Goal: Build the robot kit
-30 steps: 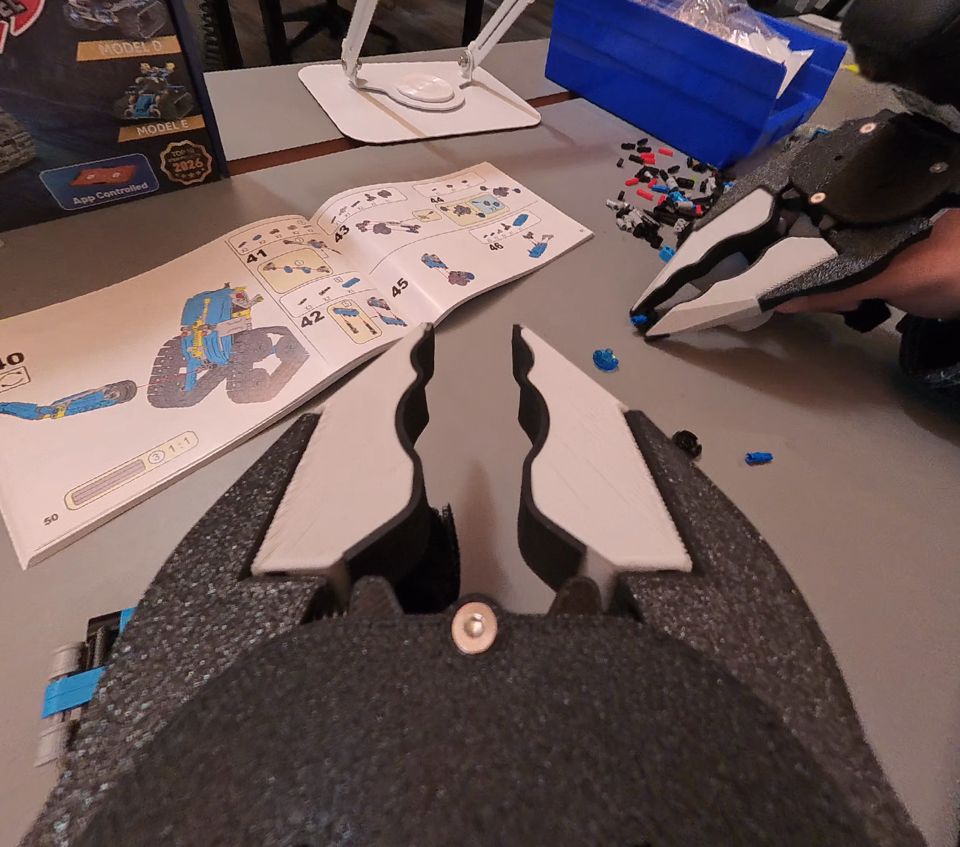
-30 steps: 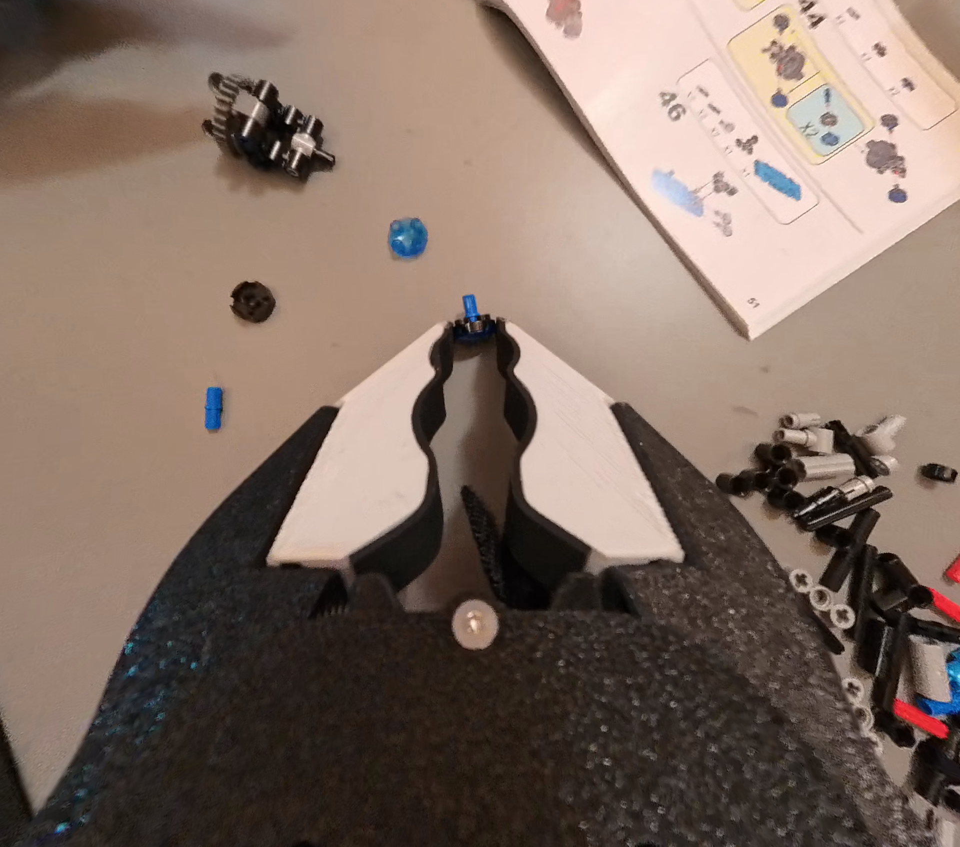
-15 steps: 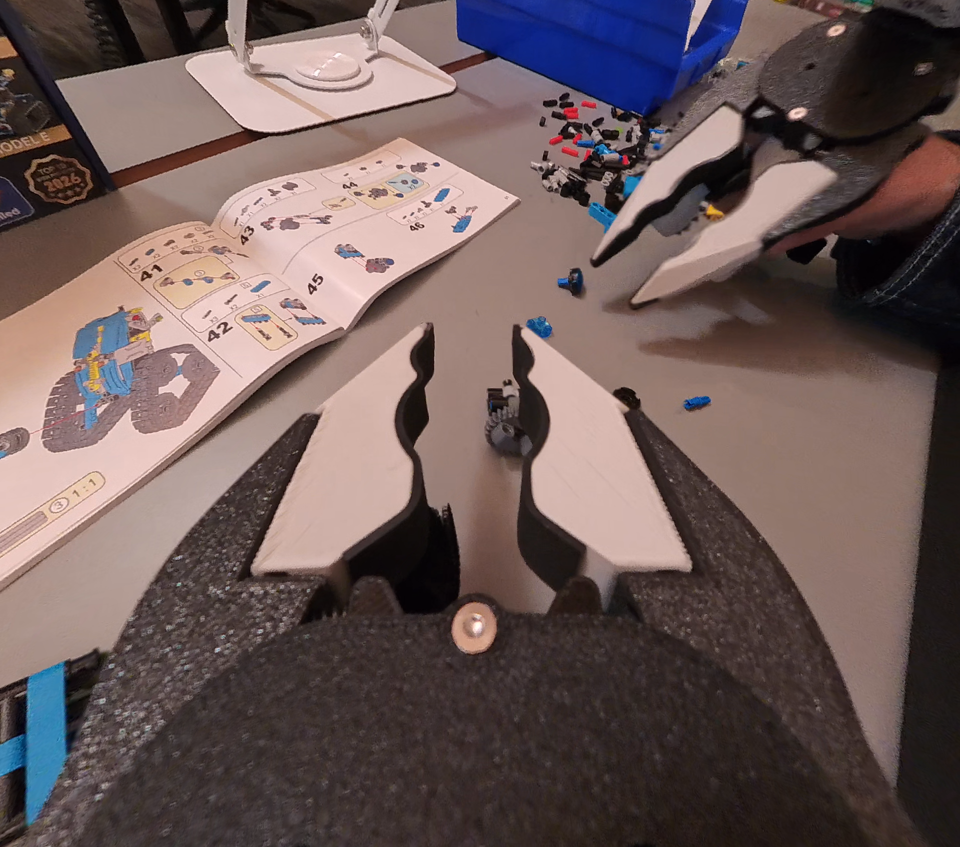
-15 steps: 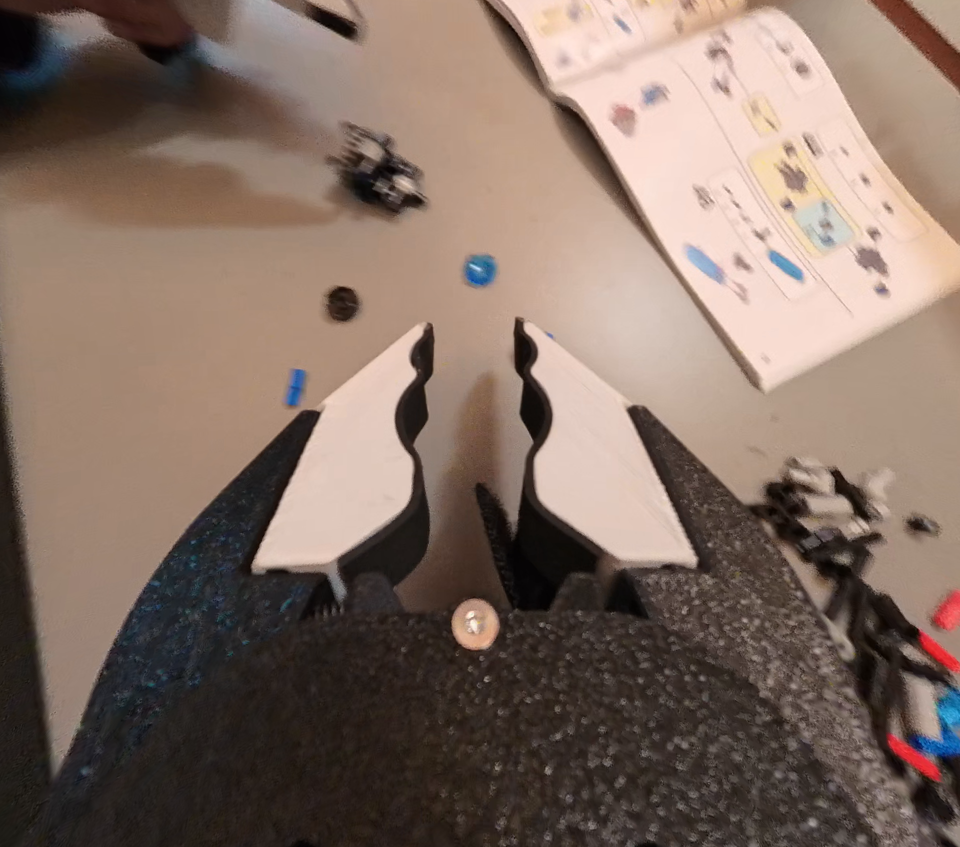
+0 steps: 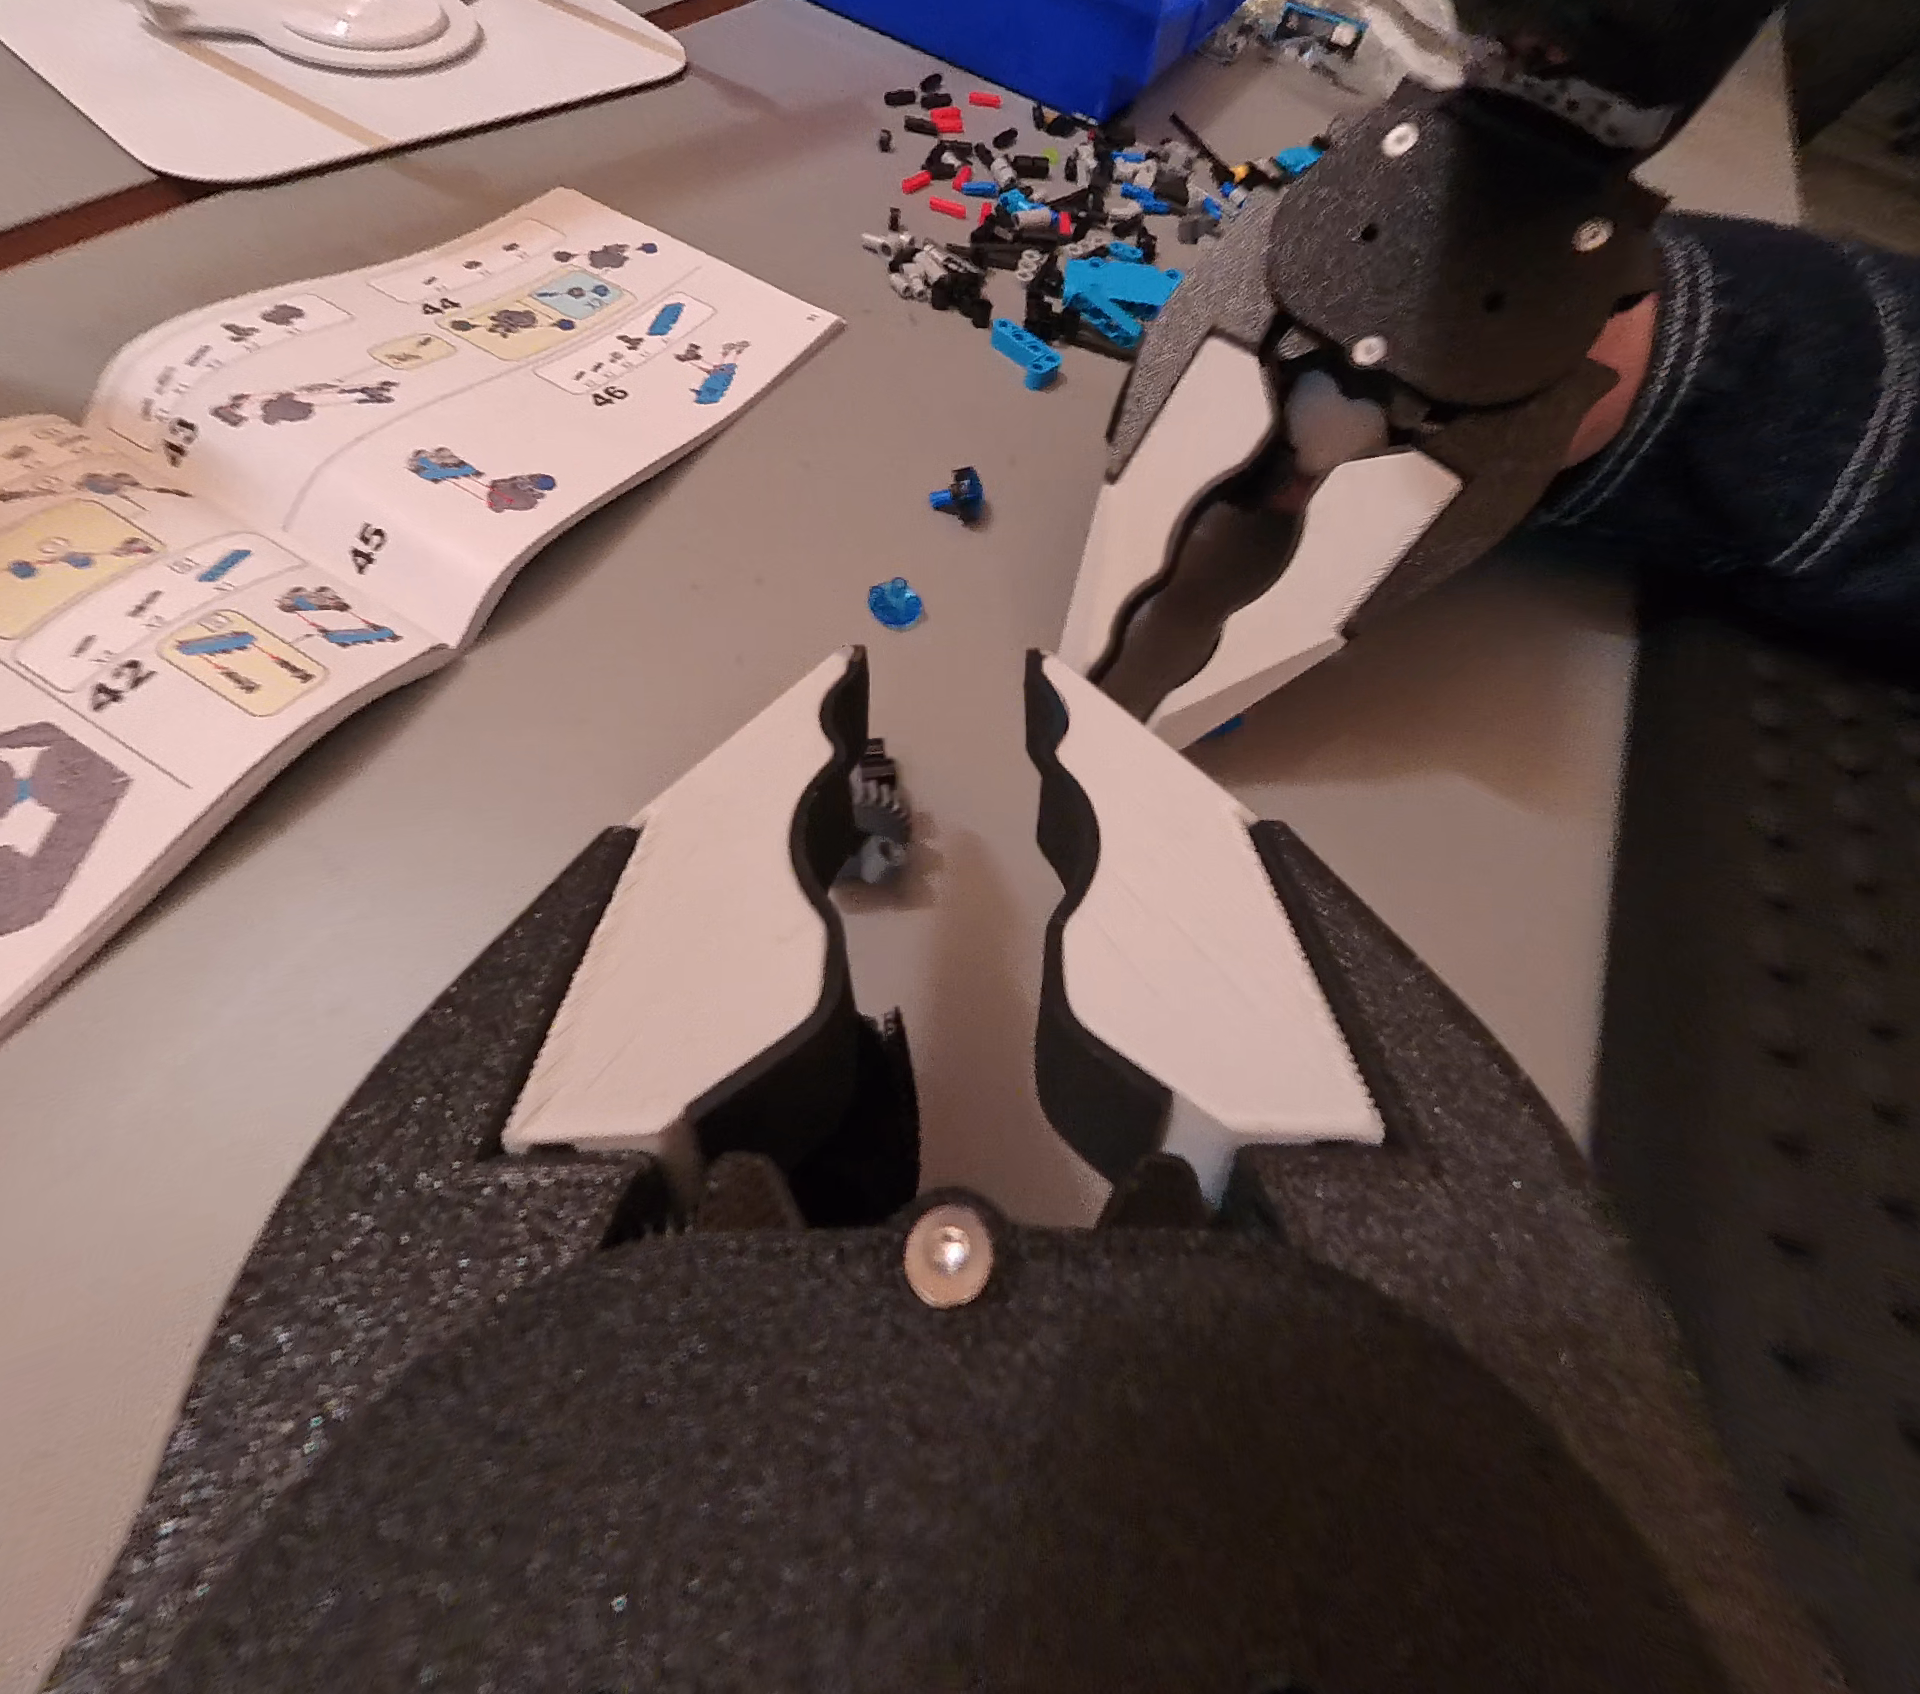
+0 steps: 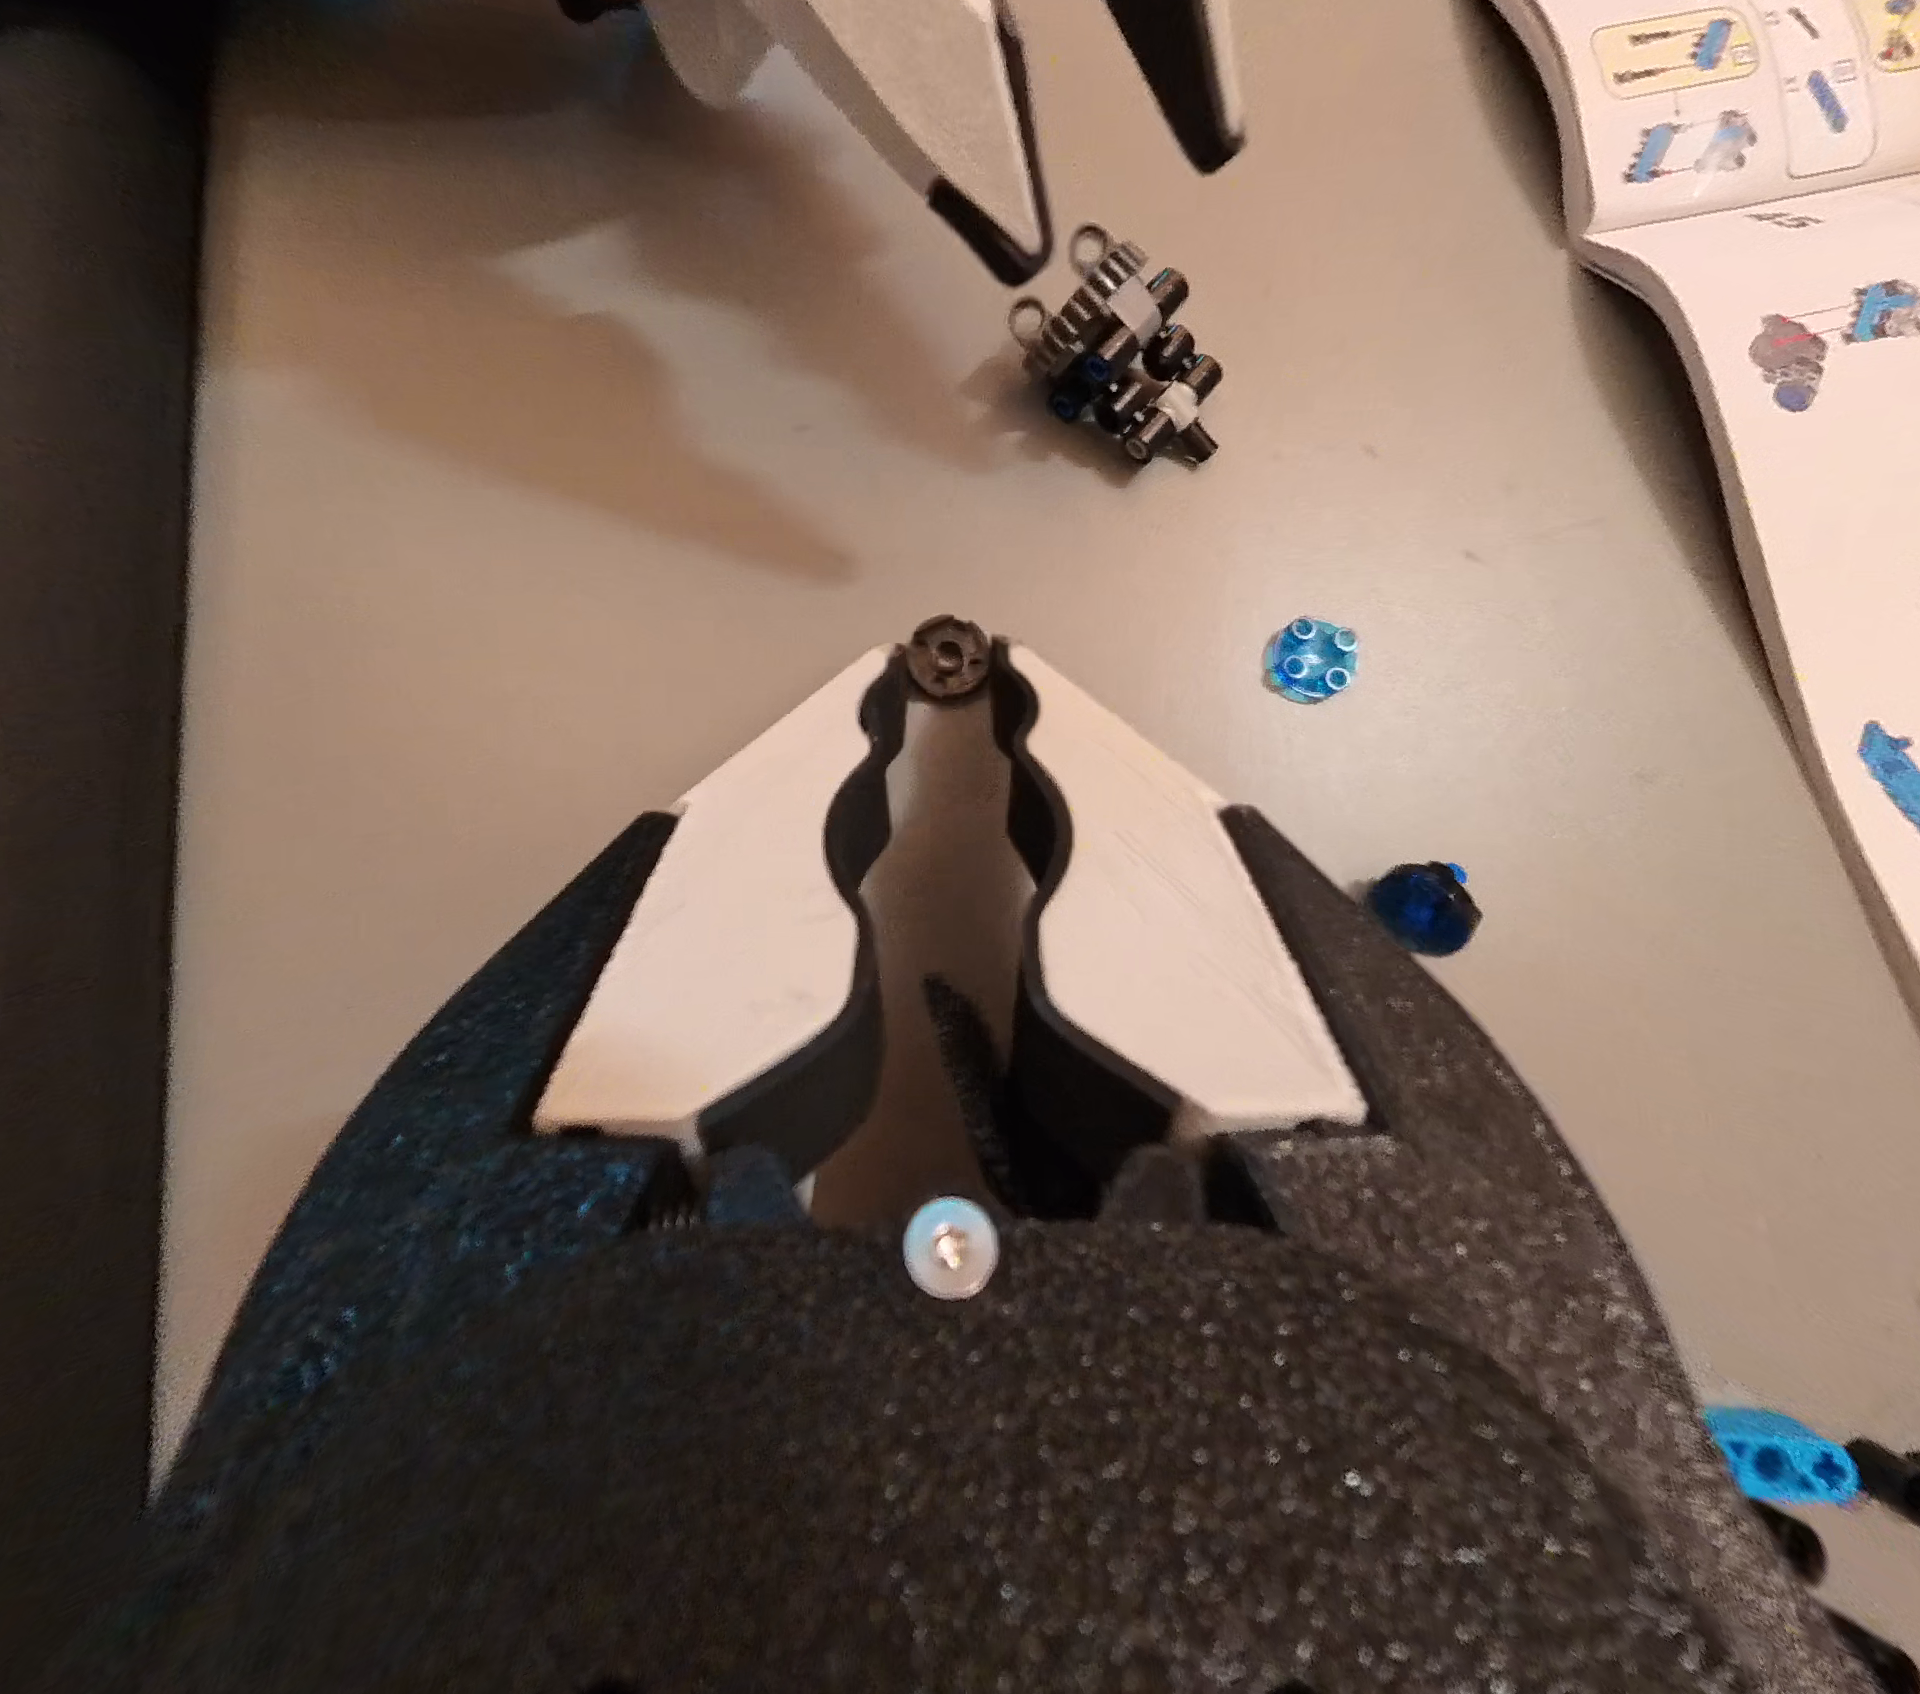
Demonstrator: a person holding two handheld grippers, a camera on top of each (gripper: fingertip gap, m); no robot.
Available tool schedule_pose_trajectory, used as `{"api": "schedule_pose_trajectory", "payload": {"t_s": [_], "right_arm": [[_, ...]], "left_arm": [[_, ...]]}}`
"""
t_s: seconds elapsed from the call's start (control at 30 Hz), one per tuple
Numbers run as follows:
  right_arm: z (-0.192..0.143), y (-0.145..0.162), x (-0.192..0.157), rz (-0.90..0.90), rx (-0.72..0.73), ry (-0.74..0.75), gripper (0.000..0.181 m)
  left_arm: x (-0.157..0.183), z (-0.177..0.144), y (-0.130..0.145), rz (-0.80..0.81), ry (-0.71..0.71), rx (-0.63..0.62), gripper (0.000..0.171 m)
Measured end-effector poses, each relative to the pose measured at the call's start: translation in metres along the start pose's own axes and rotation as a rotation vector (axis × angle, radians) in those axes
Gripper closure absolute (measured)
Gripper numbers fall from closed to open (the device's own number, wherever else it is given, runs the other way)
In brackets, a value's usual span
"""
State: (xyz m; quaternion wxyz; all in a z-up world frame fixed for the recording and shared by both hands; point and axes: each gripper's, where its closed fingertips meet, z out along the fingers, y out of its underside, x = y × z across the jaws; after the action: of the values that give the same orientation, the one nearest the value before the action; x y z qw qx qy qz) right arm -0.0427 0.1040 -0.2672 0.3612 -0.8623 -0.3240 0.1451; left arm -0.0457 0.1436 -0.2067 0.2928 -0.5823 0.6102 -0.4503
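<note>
Right tongs (image 6: 951,670) pinch a black disc (image 6: 948,655) near the table (image 6: 520,709) edge. Left tongs (image 5: 945,678) hang spread over a gear block (image 6: 1127,361), bare table between them.

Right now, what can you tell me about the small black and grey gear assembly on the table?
The gear assembly is a small cluster of plastic building pieces: a grey toothed gear, black connectors, light grey bushes, blue pin ends. It lies on the grey table, ungrasped. The left hand-held gripper hovers open just above it; in its own view the cluster shows between the fingers.
</note>
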Motion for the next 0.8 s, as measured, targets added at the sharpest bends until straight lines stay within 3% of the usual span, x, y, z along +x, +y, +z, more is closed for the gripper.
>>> {"api": "schedule_pose_trajectory", "payload": {"t_s": [0.1, 0.2, 0.3, 0.43, 0.6, 0.8], "right_arm": [[-0.008, -0.004, 0.009, 0.029, 0.028, 0.040, 0.166], [-0.051, -0.063, 0.003, -0.040, 0.373, 0.058, 0.166], [-0.101, -0.118, -0.011, -0.125, 0.753, 0.101, 0.166], [-0.108, -0.138, -0.026, -0.145, 0.859, 0.065, 0.166], [-0.104, -0.141, -0.032, -0.125, 0.865, 0.005, 0.166], [-0.108, -0.145, -0.036, -0.137, 0.887, 0.007, 0.166]], "left_arm": [[0.011, -0.005, -0.011, -0.130, 0.111, 0.065, 0.142], [0.025, -0.024, -0.041, -0.394, 0.351, 0.250, 0.141], [0.042, -0.057, -0.076, -0.669, 0.729, 0.463, 0.142], [0.063, -0.074, -0.091, -0.742, 0.981, 0.532, 0.143], [0.065, -0.076, -0.092, -0.721, 0.984, 0.549, 0.157], [0.065, -0.072, -0.089, -0.709, 0.963, 0.528, 0.149]]}}
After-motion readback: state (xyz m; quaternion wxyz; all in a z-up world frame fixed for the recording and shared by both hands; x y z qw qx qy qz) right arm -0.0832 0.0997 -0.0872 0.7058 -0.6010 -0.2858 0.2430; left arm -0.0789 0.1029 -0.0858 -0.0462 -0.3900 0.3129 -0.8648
